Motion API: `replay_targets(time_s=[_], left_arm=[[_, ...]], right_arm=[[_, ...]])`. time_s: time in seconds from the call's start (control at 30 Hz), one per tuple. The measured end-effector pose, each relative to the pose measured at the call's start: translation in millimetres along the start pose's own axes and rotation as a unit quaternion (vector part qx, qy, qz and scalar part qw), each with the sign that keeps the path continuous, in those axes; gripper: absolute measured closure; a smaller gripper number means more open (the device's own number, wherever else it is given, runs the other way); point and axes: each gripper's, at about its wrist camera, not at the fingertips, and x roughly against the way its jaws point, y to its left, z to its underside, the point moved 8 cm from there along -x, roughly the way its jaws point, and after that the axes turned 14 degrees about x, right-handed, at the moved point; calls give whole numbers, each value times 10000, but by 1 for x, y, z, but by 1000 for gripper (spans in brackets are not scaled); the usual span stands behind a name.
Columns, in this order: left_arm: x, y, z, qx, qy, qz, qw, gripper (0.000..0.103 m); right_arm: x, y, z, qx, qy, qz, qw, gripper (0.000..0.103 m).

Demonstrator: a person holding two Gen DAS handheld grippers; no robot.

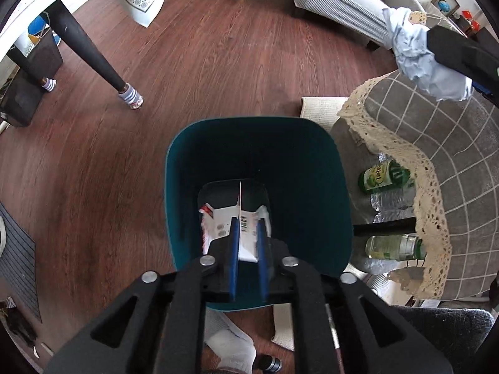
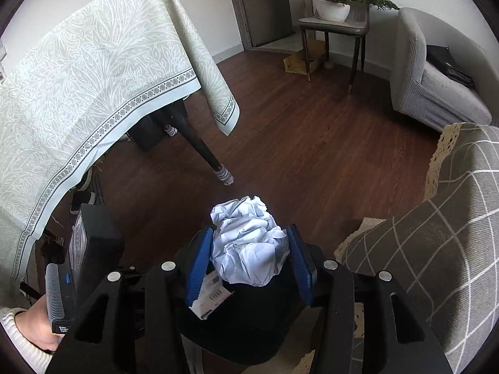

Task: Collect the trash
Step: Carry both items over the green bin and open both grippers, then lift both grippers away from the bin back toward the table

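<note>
One bin [image 1: 259, 162]; one carton [image 1: 246, 221]; one paper wad [image 2: 248, 243] — two bottles [image 1: 385, 176].

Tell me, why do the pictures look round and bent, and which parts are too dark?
Left wrist view: fisheye lens bows the floor planks, corners go black, the bin interior is deep in shadow. Right wrist view: same curving, the crumpled paper is bright and sharp, the bin below it nearly black.

Crumpled paper wad [image 2: 246, 243]; matt plastic bin [image 1: 218, 143]
</note>
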Motion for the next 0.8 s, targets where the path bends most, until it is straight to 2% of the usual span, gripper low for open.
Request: replay_targets(time_s=[0.1, 0.17, 0.37, 0.53, 0.8], left_arm=[[3, 9, -2, 78, -51, -14, 10000, 75], [10, 15, -3, 139, -140, 23, 9998, 65], [33, 24, -14, 279, -506, 210, 9981, 49], [54, 25, -25, 308, -863, 362, 9951, 39], [100, 20, -43, 262, -1639, 516, 9848, 39]], right_arm=[[-15, 3, 3, 14, 165, -19, 9999, 53], [-25, 6, 5, 32, 278, -22, 9996, 53], [-55, 15, 18, 116, 650, -20, 9978, 53], [-81, 20, 32, 187, 993, -10, 9949, 53], [-108, 35, 54, 392, 1482, -62, 9882, 53]])
